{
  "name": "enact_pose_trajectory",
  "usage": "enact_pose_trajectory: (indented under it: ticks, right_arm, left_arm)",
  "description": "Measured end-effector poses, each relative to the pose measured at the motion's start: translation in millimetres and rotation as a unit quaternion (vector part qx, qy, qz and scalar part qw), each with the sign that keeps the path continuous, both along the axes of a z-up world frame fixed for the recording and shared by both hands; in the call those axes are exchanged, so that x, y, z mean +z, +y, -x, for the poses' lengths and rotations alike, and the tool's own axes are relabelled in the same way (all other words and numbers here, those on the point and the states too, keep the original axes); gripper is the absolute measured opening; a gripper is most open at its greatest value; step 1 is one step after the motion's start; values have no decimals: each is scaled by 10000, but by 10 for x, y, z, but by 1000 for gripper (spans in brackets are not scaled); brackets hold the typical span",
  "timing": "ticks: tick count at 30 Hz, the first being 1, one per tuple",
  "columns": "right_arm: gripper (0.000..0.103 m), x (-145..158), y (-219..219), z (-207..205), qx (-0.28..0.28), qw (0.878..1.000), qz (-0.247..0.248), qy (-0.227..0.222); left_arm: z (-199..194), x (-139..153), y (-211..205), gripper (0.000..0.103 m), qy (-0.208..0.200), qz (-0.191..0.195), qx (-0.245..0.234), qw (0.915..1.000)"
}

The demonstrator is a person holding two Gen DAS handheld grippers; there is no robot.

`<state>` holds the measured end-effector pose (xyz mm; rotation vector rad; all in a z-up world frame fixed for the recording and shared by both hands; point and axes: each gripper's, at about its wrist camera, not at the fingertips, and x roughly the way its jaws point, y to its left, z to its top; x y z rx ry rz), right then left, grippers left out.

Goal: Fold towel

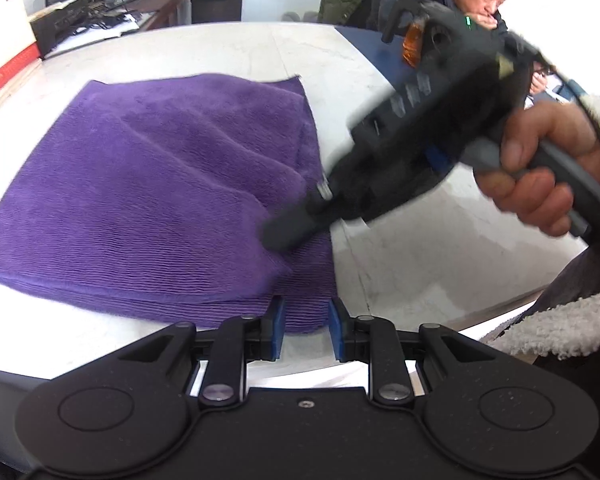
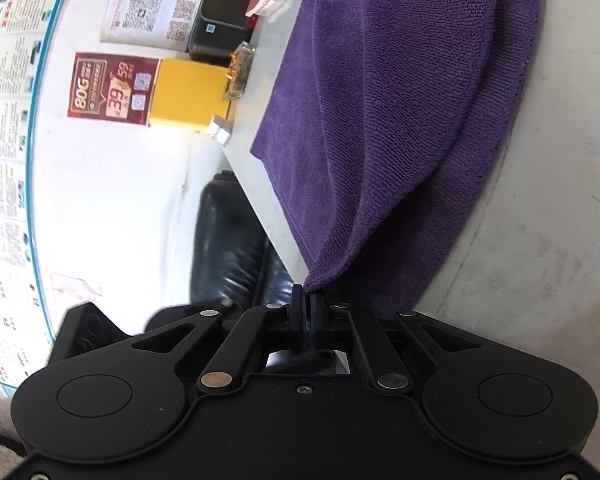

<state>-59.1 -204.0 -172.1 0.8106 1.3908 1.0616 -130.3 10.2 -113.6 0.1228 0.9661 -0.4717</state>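
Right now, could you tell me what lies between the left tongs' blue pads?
The near edge of the purple terry towel lies between the left tongs, untouched, in the left wrist view.

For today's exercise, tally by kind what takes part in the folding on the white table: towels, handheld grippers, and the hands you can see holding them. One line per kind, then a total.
Purple towel: 1
Grippers: 2, the left gripper and the right gripper
Visible hand holding a gripper: 1
Total: 4

Right gripper [image 2: 309, 300] pinches purple towel [image 2: 400, 120] corner, seemingly lifted; rest lies on pale table [image 2: 540, 220].
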Motion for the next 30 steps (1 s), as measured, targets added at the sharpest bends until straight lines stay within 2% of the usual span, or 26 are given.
enact_pose_trajectory:
  ticks: [5, 10, 16, 21, 27, 30]
  right_arm:
    - [2, 158, 8, -97, -170, 9982, -568, 93]
    - [2, 489, 25, -190, -185, 9935, -1127, -27]
    - [2, 747, -46, -209, -131, 9896, -1430, -96]
    - [2, 750, -128, -108, -4, 9920, -1258, -32]
    - [2, 333, -287, 90, 95, 9979, -508, 390]
    - [2, 148, -326, 134, 81, 9979, -319, 550]
  left_arm:
    - [-18, -2, 2, 21, 49, 79, 122, 9999]
    - [-23, -7, 5, 21, 62, 113, 152, 9998]
    - [-20, -13, 30, 21, 61, 154, 168, 9997]
    - [-14, -26, 60, 21, 56, 205, 198, 9996]
    - [1, -9, 86, 21, 51, 227, 175, 9996]
    - [8, -8, 92, 21, 49, 207, 162, 9996]
